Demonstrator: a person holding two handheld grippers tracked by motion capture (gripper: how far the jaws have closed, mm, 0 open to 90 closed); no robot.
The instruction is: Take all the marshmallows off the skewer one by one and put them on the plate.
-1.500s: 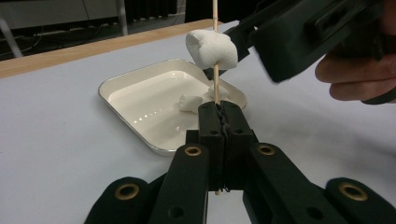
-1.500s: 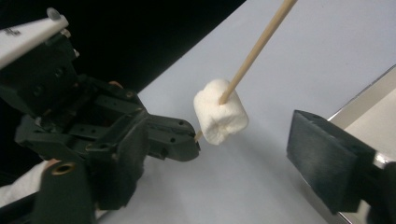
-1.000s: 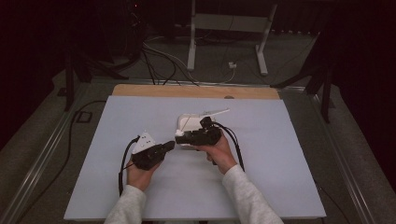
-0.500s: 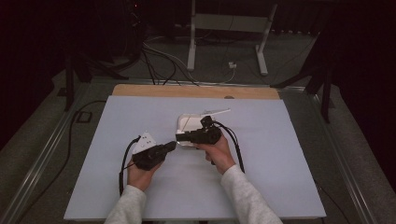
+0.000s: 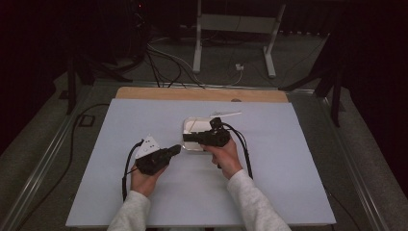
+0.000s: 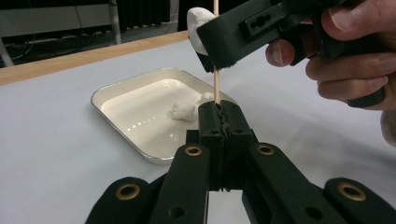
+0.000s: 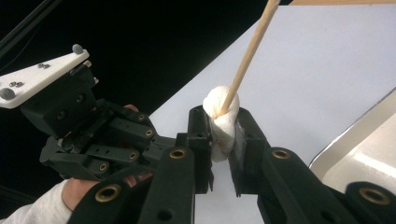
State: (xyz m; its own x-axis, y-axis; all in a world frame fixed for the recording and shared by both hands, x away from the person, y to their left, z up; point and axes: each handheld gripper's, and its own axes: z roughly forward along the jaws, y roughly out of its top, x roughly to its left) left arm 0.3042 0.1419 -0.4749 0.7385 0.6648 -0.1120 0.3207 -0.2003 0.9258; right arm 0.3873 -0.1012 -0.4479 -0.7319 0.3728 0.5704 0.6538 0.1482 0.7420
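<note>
skewer (image 7: 247, 56) top cut off, marshmallow (image 7: 223, 122) half hidden

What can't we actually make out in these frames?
- Skewer: its lower tip is hidden inside the shut left gripper in the left gripper view; its far end is cut off by the top edge.
- Marshmallow: its lower part is hidden between the right gripper jaws in the right gripper view.
- Tray: its contents are too small in the high view, partly hidden by the right gripper.
</note>
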